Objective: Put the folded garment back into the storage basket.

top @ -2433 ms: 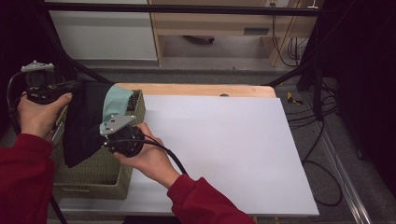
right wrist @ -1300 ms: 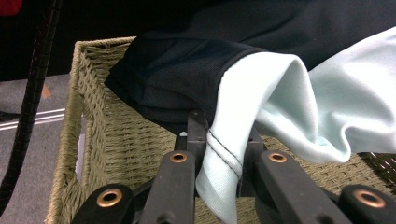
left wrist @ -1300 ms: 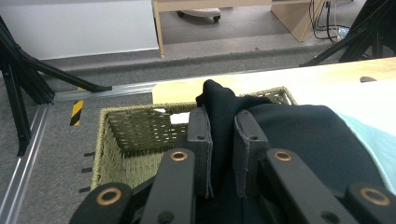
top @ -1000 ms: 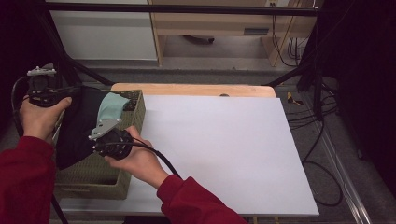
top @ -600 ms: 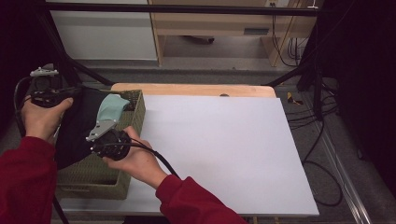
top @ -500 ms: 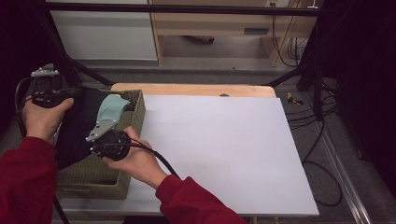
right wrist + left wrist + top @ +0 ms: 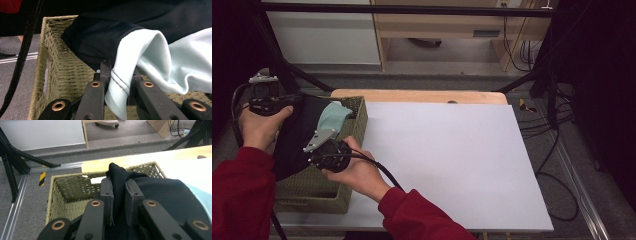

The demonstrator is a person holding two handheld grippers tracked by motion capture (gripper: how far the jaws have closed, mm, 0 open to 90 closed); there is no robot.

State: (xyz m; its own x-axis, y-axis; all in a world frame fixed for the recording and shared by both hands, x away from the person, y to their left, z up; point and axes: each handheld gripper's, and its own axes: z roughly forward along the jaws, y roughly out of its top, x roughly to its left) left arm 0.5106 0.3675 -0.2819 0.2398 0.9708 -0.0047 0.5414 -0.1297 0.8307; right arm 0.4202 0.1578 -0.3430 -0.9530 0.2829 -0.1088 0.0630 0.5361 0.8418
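One garment (image 7: 299, 135), one wicker basket (image 7: 357, 122), two hand-held grippers, apparently.

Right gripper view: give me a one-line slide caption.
Right gripper clamps the pale mint hem of a black garment over a woven basket.

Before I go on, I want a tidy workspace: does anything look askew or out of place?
Nothing looks damaged or spilled. The black and pale blue garment is bunched and hangs partly over the wicker basket rim, but both tools grip it: the left tool a black fold, the right tool a pale blue hem.
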